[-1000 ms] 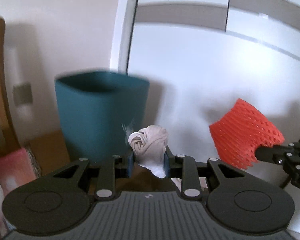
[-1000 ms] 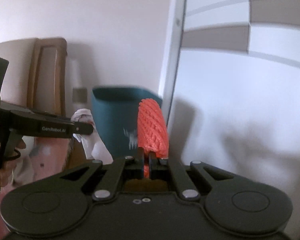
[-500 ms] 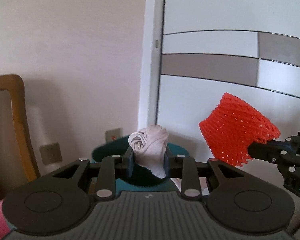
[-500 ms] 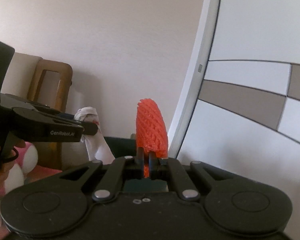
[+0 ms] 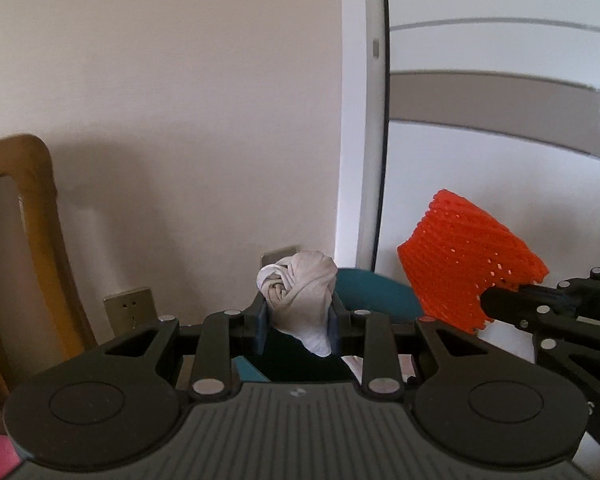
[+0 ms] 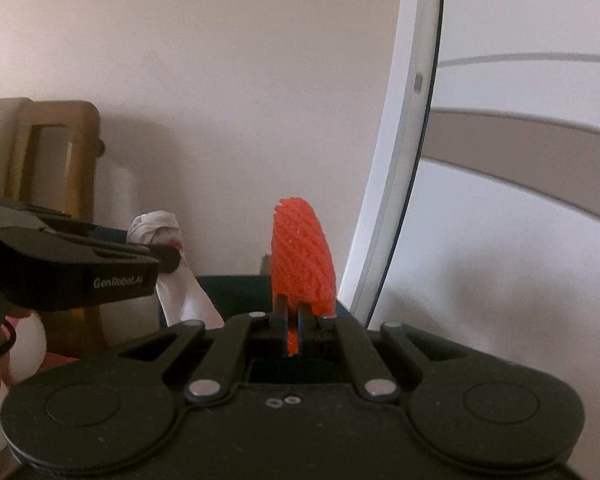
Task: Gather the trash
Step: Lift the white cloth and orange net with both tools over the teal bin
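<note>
Left tool (image 5: pixel 299 322) clamped on crumpled tissue (image 5: pixel 300 300); right tool (image 6: pixel 294 320) clamped on orange foam net (image 6: pixel 302 256), teal bin (image 5: pixel 370 294) lower centre.

My left gripper (image 5: pixel 299 322) is matt black plastic with small shiny metal pins, its housing ribbed and grey. It pinches a wad of soft, wrinkled off-white tissue (image 5: pixel 300 296). My right gripper (image 6: pixel 294 316) has the same dull plastic and clamps a bright orange foam net (image 6: pixel 302 260), spongy and open-meshed. The bin (image 5: pixel 370 294) looks like smooth teal plastic. The chair (image 5: pixel 24 216) is varnished wood with a mild sheen. The wall (image 5: pixel 180 80) is flat matt paint; the door (image 5: pixel 480 40) looks smooth and faintly glossy.
</note>
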### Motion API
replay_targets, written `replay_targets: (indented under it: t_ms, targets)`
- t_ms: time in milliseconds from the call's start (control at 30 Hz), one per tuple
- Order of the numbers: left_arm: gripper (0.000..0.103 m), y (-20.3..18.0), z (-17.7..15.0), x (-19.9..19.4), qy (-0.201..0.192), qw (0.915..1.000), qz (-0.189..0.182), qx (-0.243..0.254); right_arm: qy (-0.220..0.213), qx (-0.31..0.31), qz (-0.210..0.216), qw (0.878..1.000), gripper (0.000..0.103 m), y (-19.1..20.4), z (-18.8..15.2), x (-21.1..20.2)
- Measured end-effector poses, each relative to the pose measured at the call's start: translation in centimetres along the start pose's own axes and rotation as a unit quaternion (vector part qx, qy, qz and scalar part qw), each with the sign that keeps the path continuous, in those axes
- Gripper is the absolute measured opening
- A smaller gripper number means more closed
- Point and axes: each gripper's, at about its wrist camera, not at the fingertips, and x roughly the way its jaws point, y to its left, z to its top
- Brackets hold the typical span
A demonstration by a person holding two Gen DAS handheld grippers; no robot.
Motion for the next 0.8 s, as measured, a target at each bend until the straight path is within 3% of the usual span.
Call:
replay_targets:
  t_ms: [300, 467, 633, 800]
  targets:
    - [0.028, -1.4, -2.2, 5.3, 0.046, 0.9985, 0.006, 0.029, 0.051, 0.015, 0.009, 0.999, 0.003, 0.2, -2.3, 4.6]
    - [0.028, -1.9, -3.5, 7.7, 0.092, 0.9952, 0.001, 0.035, 0.08, 0.018, 0.018, 0.996, 0.003, -0.1, -3.2, 6.1]
    - [0.029, -2.5, -4.2, 9.3, 0.129, 0.9907, 0.007, 0.045, 0.082, 0.003, 0.016, 0.996, 0.008, 0.3, -3.4, 6.1]
    - [0.029, -2.7, -4.3, 9.6, 0.137, 0.9897, 0.01, 0.04, 0.094, 0.002, 0.018, 0.995, 0.017, 0.0, -3.2, 6.4]
